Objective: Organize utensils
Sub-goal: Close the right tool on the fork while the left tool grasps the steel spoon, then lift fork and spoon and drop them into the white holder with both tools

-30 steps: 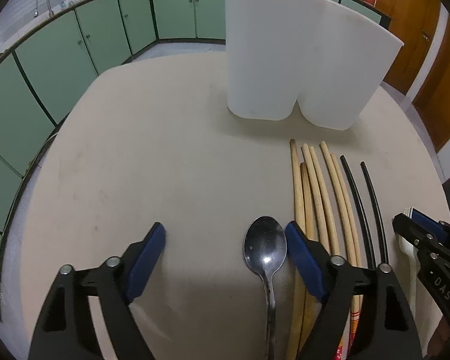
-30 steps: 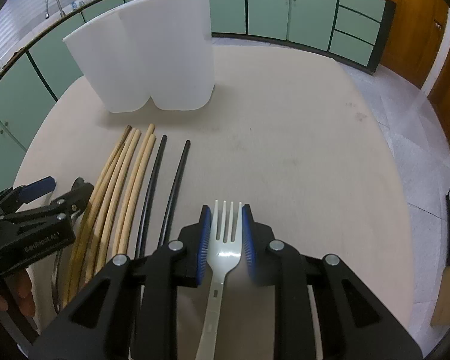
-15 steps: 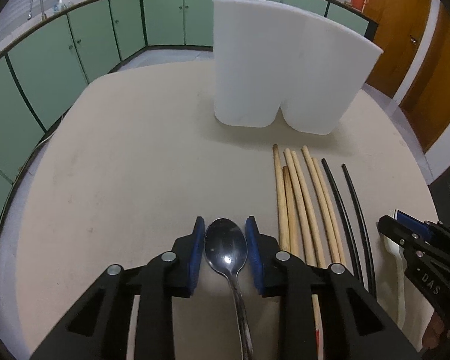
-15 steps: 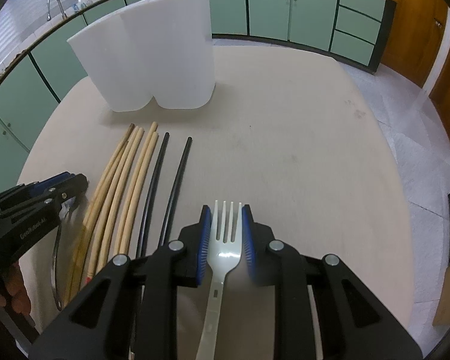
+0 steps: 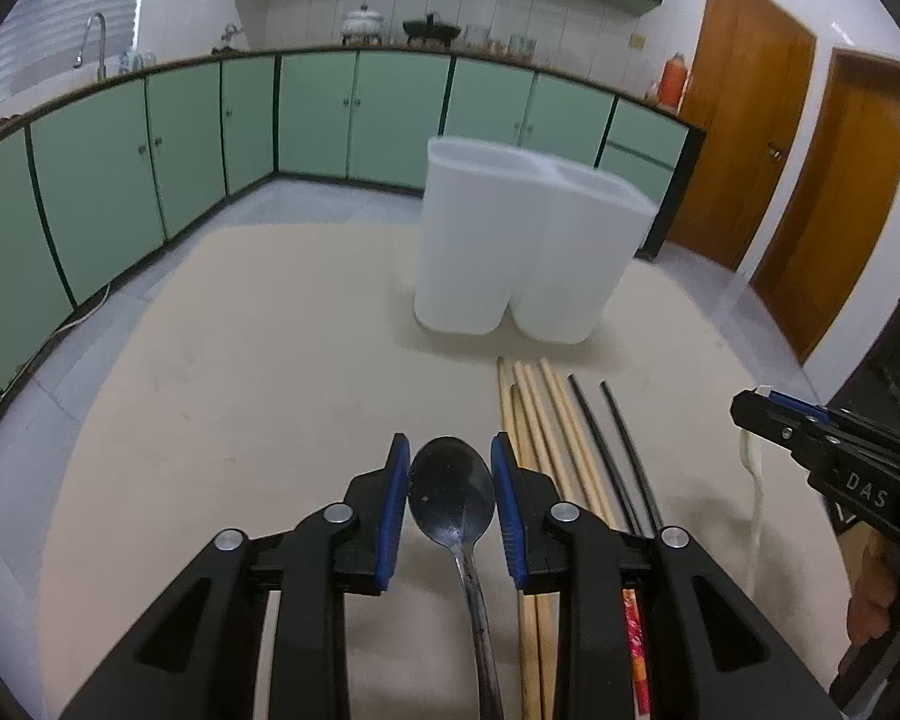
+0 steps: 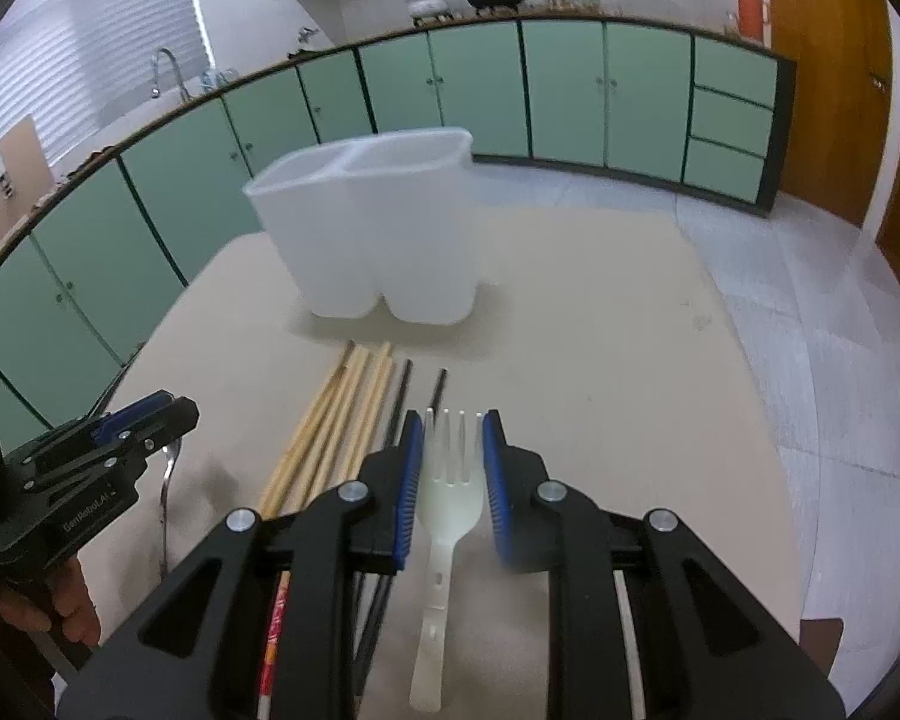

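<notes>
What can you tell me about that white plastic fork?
The white plastic fork looks translucent, off-white, with four tines pointing away toward the white two-compartment holder. Its narrow handle, with small slots, hangs down toward the camera. It sits between the blue pads of the right tongs, which are shut on its head, and appears lifted above the beige table. In the left view only its thin edge shows. Chopsticks lie below to its left.

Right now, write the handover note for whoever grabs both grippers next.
Left gripper: shut on the metal spoon, lifted.
Right gripper: shut on the white plastic fork, lifted.
White two-compartment holder stands ahead on the table; nothing shows above its rim.
Wooden chopsticks and black chopsticks lie on the table.
Left: drop spoon and fork in, then chopsticks.
</notes>
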A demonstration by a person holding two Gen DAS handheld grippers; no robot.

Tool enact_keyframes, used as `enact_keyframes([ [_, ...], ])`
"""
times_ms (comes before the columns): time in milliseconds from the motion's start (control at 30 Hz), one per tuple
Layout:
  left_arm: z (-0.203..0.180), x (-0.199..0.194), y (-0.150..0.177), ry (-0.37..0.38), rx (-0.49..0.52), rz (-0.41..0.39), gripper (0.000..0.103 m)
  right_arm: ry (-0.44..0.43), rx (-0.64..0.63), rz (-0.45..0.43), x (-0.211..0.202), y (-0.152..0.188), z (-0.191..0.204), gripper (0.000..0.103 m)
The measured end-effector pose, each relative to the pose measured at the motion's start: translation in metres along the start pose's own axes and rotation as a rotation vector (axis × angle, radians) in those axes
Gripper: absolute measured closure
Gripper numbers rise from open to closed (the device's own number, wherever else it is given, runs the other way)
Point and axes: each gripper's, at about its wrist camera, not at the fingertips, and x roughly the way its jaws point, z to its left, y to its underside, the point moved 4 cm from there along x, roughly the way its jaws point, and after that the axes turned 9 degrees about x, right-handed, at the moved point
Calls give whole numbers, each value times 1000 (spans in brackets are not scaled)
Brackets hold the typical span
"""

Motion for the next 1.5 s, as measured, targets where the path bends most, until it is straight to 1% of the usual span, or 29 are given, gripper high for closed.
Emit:
enact_keyframes([
  [167,-9,-22,2,5,0,-62,76,1,-13,-26,-14,2,10,84],
  [333,-16,-44,-3,-4,22,-132,76,-9,-22,-69,-33,0,14,84],
  [567,-17,-76,-20,-8,13,-232,76,-43,-52,-155,-63,-18,25,84],
  [733,-16,-90,-39,-9,12,-289,76,-72,-55,-201,-75,-41,24,84],
  [833,-15,-100,-58,-9,18,-329,76,-81,-58,-231,-80,-58,24,84],
  [900,-13,-104,-71,-9,20,-352,76,-90,-58,-264,-83,-76,24,84],
  [1033,-6,-112,-107,-13,19,-420,76,-109,-67,-327,-86,-114,27,84],
  [1233,-2,-117,-161,-16,37,-506,76,-142,-69,-384,-78,-161,30,84],
  [1267,-2,-116,-171,-17,38,-519,76,-152,-68,-390,-75,-170,31,84],
  [1400,-2,-108,-197,-16,41,-552,76,-174,-72,-409,-63,-192,34,84],
  [1500,0,-88,-210,-17,37,-544,76,-176,-67,-410,-47,-202,34,84],
])
